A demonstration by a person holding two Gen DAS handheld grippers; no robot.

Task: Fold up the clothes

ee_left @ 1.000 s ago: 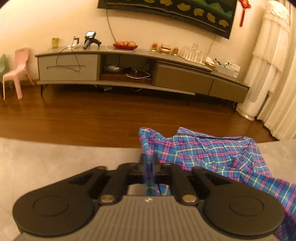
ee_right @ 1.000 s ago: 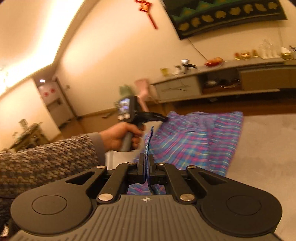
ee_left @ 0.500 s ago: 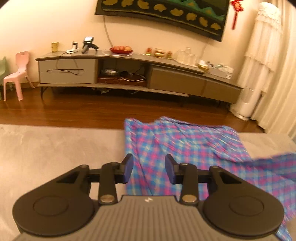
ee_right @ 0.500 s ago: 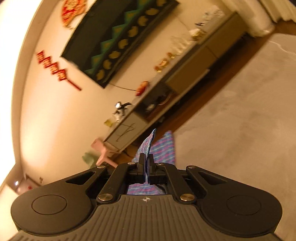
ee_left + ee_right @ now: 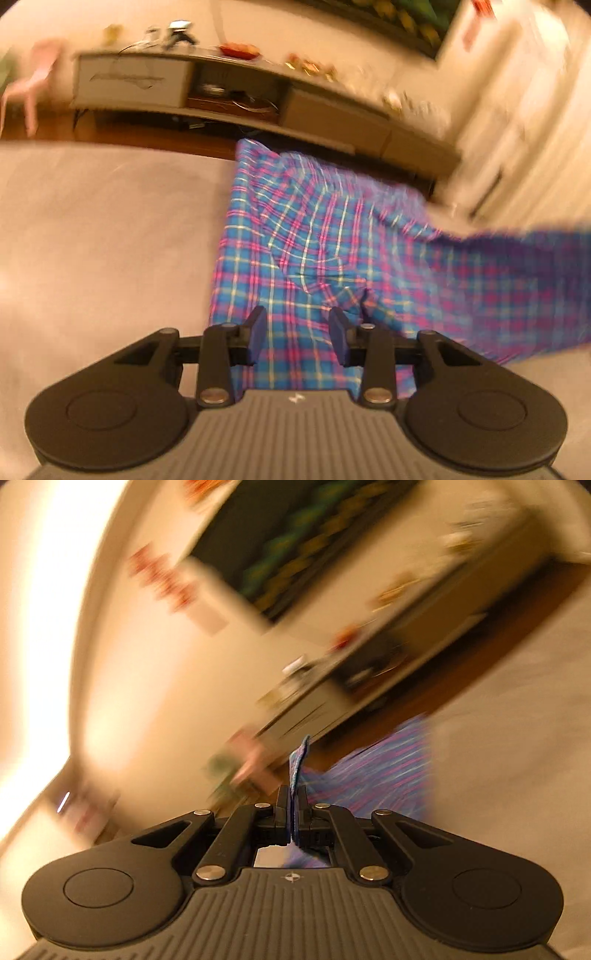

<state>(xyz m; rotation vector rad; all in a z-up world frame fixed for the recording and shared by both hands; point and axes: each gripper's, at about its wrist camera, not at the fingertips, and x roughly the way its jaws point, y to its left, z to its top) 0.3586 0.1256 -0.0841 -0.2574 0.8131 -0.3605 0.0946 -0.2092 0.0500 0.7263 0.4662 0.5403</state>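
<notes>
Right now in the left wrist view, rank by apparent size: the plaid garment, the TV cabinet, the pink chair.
1. plaid garment, though nearness to the camera inflates it.
2. TV cabinet, stretching along the far wall.
3. pink chair, blurred at the left edge.

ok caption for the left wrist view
Left gripper open above the plaid shirt spread on the grey surface.

left tongs [image 5: 298,339] just opened, empty; right tongs [image 5: 291,814] clamped.

A long low cabinet [image 5: 236,96] stands against the cream wall [image 5: 155,672] on dark wood floor [image 5: 147,136]; a pink chair [image 5: 33,79] stands beside it.
</notes>
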